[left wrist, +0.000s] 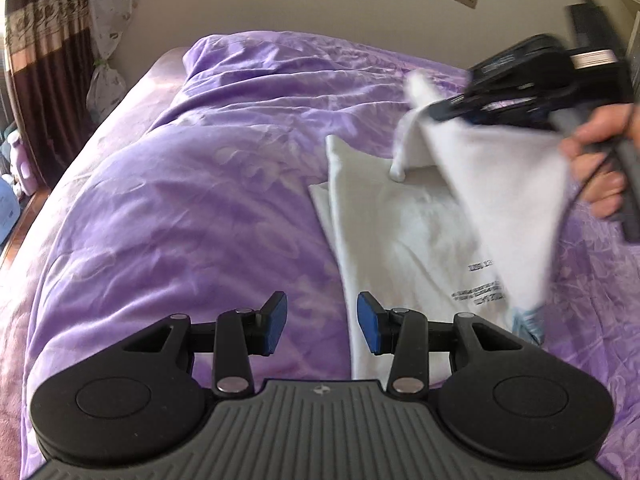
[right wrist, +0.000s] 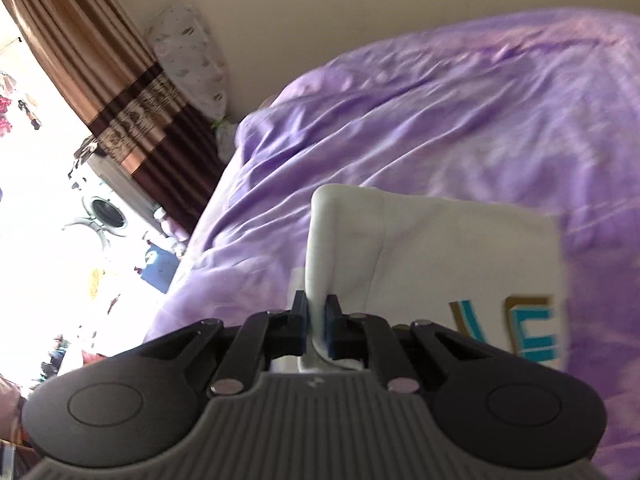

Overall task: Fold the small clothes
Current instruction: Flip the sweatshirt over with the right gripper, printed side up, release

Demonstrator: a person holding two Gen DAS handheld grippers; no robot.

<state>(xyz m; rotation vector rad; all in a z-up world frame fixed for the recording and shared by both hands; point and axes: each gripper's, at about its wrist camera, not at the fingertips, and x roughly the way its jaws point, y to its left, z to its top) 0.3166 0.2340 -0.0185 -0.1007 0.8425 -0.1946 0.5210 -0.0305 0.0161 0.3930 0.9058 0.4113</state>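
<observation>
While the right hand-held gripper (right wrist: 318, 316) pinches an edge of the white garment (left wrist: 404, 236) and holds it raised, probably to carry that side across as a fold, the rest of the garment lies flat on the purple bed cover (left wrist: 180, 200). Spread and empty, the left hand-held gripper (left wrist: 322, 322) hovers just beside the garment's near edge, seemingly ready to pin it. No container shows.

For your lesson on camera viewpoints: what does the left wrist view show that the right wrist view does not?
Left wrist only: the empty, open left tool, a hand gripping the right tool's handle, small black print on the white garment.
Right wrist only: the right tool shut on the garment's fold, teal letters, a washing machine.
Both: purple bedspread, brown curtain.
</observation>
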